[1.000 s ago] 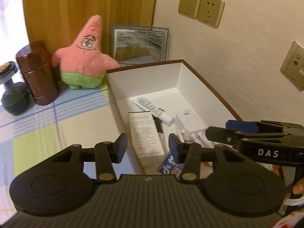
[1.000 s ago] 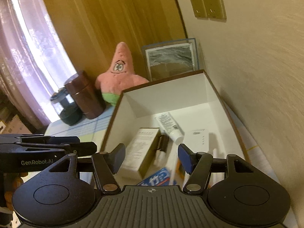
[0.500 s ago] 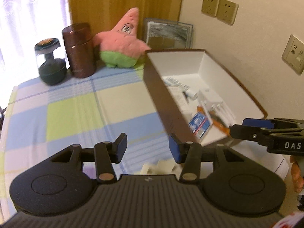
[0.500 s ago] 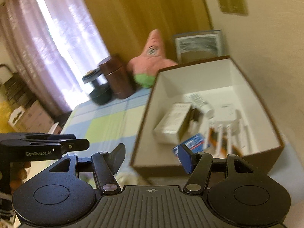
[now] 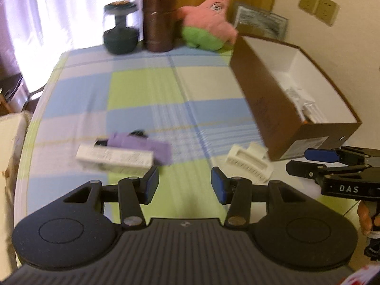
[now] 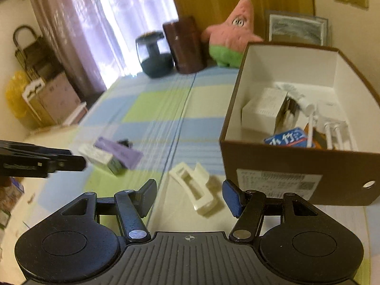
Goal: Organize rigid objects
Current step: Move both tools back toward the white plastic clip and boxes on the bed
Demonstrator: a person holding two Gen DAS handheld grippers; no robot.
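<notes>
While both my grippers hang over the checked blue, green and white tablecloth (image 5: 142,90), neither holds anything: left gripper (image 5: 182,184) jaws spread with only cloth between them, right gripper (image 6: 188,196) jaws spread too, a cream plastic clip (image 6: 196,188) lying on the cloth in the gap, not touched. Brown cardboard box (image 6: 280,166), white inside, stands on the cloth at the right near the wall, open top, with a white carton (image 6: 263,111), a tube (image 6: 296,95), a blue packet (image 6: 287,139) and white sticks inside. Left of the clip, well apart from the box, a long white carton (image 5: 114,158) lies flat with a purple piece (image 5: 142,146) resting across it; small dark thing behind it, too blurred to tell. Far edge of the table: dark glass jar (image 5: 120,34), brown cylinder tin (image 5: 159,22), pink star plush (image 5: 209,26), framed picture (image 6: 298,28) leaning on the wall. Cream wall with sockets (image 5: 318,6), wood panel, pale curtains at a bright window (image 6: 104,21), bags and cartons on the floor (image 6: 40,95).
</notes>
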